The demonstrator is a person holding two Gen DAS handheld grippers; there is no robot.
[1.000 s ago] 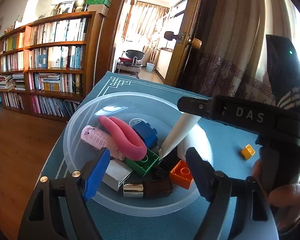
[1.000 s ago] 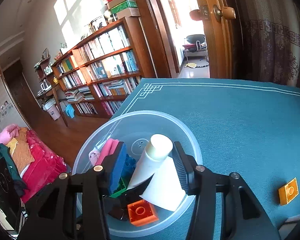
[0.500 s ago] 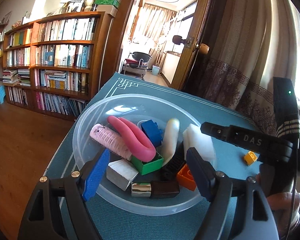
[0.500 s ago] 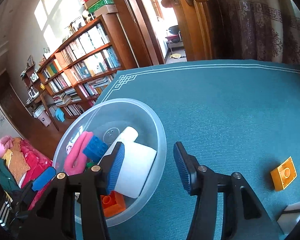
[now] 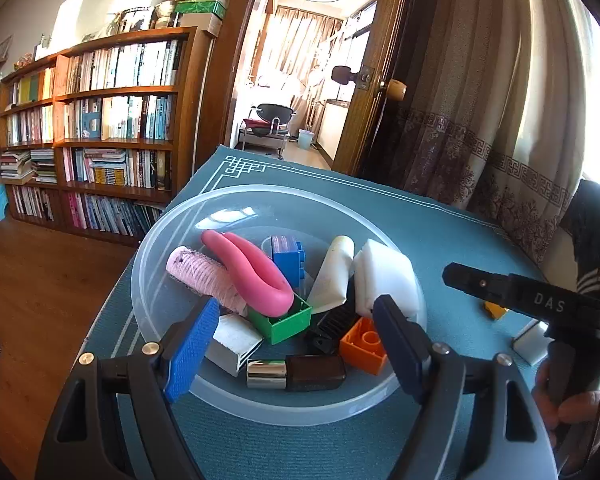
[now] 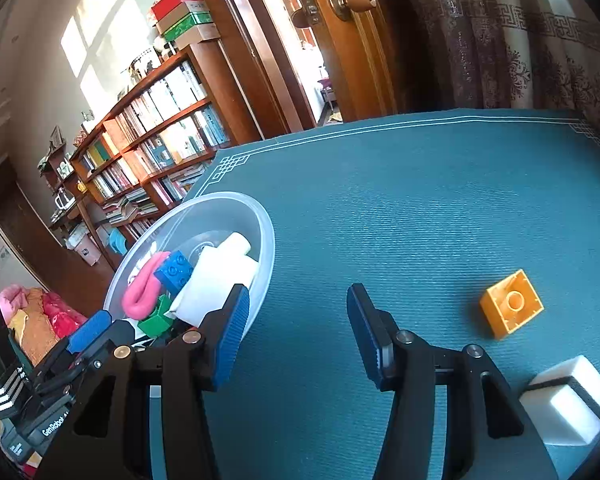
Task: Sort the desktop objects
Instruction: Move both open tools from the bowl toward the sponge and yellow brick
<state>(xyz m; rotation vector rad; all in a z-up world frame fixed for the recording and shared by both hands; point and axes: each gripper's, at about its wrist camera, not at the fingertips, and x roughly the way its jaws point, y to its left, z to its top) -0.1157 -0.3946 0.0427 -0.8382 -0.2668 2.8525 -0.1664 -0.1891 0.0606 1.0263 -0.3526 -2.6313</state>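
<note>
Left wrist: hovering over clear bowl (image 5: pixel 148 280), left gripper (image 5: pixel 296 340) wide open, empty; cream tube (image 5: pixel 334 276) now lying inside, released.

Right wrist: pulled back from bowl, right gripper (image 6: pixel 296 334) agape, empty; yellow brick (image 6: pixel 511 304) just right, on teal mat (image 6: pixel 420 208).

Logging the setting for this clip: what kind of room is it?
Most likely a home study or living room: a tall wooden bookcase packed with books, a wooden door open onto another room, patterned curtains, and a teal cloth-covered table.
</note>
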